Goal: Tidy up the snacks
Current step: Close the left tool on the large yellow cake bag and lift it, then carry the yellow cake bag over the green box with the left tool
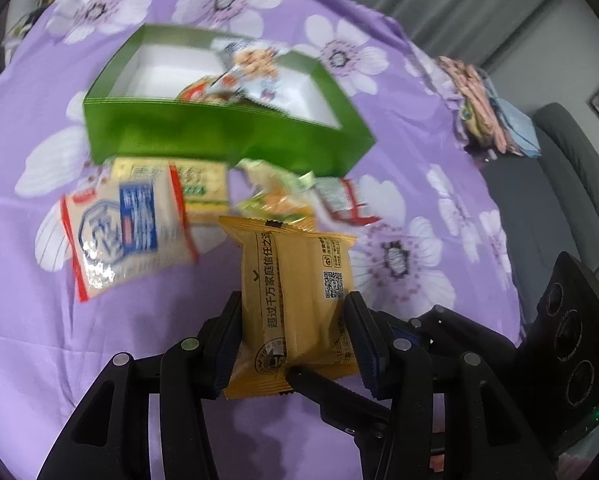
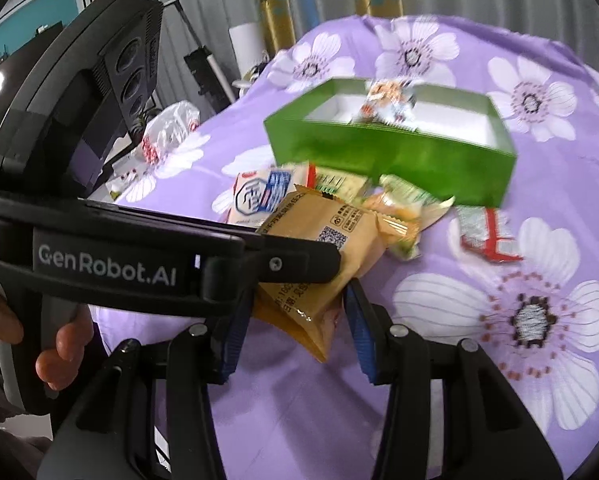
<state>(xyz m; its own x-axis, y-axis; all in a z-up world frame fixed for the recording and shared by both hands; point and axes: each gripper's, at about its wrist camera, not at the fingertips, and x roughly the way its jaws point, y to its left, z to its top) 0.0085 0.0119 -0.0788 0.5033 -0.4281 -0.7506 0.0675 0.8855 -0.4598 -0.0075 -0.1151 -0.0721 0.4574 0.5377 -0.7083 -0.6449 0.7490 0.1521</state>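
Observation:
My left gripper (image 1: 293, 304) is shut on a yellow-orange snack packet (image 1: 295, 264), its pads on the two long sides, and holds the packet above the purple flowered cloth (image 1: 39, 340). My right gripper (image 2: 295, 312) is shut on the lower end of the same packet (image 2: 319, 220). One of its fingers (image 1: 323, 386) shows under the packet in the left wrist view. A left gripper finger (image 2: 299, 266) crosses in front of the packet in the right wrist view. Beyond stands the open green box (image 1: 219, 136) (image 2: 379, 152) with a few snack bags (image 1: 239, 76) inside.
Loose packs lie in front of the box: a white, red and blue one (image 1: 127, 232), a yellow-green one (image 1: 203, 184), a green-yellow bag (image 1: 275, 196), a red-white one (image 1: 347, 200). Folded cloths (image 1: 483, 108) sit at the right edge, a grey sofa (image 1: 559, 160) beyond. A hand (image 2: 55, 344) holds the left gripper.

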